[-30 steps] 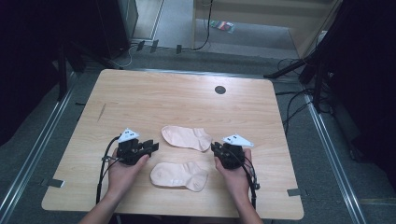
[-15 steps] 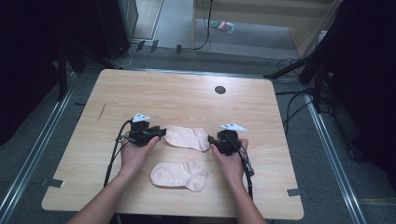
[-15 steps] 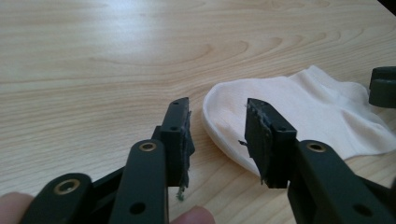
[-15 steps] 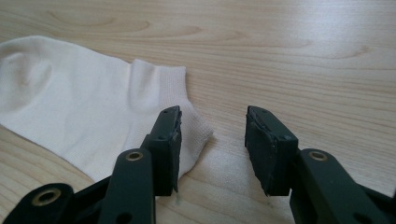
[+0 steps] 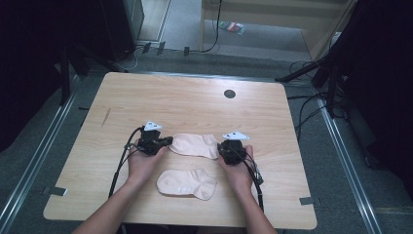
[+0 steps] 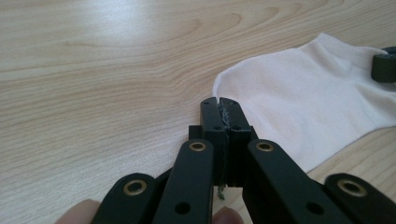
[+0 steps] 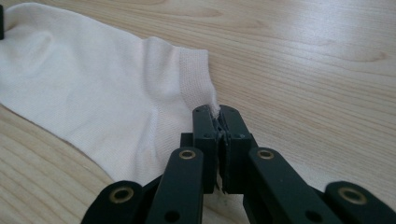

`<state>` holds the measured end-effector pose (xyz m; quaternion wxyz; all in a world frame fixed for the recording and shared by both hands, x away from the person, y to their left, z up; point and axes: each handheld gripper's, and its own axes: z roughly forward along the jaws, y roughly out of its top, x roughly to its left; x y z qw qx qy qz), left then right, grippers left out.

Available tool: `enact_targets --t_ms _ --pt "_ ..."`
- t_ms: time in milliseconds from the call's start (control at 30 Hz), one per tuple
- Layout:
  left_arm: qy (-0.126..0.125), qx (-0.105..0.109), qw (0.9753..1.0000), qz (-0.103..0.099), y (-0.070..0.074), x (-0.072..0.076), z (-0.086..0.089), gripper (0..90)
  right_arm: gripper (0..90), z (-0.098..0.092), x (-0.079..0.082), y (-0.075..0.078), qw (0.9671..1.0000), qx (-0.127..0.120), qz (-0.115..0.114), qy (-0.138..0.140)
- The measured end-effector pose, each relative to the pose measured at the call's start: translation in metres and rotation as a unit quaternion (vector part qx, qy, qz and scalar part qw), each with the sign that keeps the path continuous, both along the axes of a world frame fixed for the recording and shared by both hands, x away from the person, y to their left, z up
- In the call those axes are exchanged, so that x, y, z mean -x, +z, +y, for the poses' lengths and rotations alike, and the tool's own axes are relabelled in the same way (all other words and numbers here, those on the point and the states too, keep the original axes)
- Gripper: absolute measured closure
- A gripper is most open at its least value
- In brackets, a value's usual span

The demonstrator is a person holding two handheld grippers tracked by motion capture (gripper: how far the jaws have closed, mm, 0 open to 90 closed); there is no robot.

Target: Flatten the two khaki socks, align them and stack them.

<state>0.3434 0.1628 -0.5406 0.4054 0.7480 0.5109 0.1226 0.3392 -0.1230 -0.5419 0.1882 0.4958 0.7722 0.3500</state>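
A: Far sock point(image 5: 196, 145), pale pink, flat on the table point(image 5: 195, 100), one gripper at each end. That's the one being worked.

B: Left gripper point(image 5: 168, 141)?

A: At the sock's toe end. In the left gripper view its jaws are pressed together, tips right at the toe edge point(image 6: 224, 100). Can't tell if any fabric's pinched in there.

B: And the right gripper point(image 5: 221, 148)?

A: At the cuff end. Jaws together in the right gripper view too, and the cuff corner point(image 7: 212, 103) runs into the tips, so it looks clamped on the sock.

B: Other sock?

A: Second sock point(image 5: 187, 183) lies nearer the person than the far sock, betw. the two wrists, apart from it. Small dark hole point(image 5: 229, 93) in the tabletop well beyond the far sock.
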Motion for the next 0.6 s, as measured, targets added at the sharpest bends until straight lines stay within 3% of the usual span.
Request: enact_targets --t_ms 233,333,500,600 --pt "-0.013 0.005 0.9997 -0.019 0.014 0.012 0.003 90.0 88.6 -0.004 0.01 0.011 0.9996 -0.025 -0.011 0.004" --pt "-0.021 0.011 0.999 -0.038 0.026 0.025 0.008 90.0 88.6 -0.004 0.018 0.021 0.9993 -0.031 -0.019 0.012" --pt "-0.032 0.035 0.9977 -0.049 0.039 0.043 0.021 90.0 88.6 -0.007 0.033 0.037 0.9983 -0.045 -0.027 0.025" --pt "-0.04 0.036 0.997 -0.056 0.044 0.054 0.027 90.0 88.6 -0.006 0.043 0.043 0.9977 -0.05 -0.031 0.035"
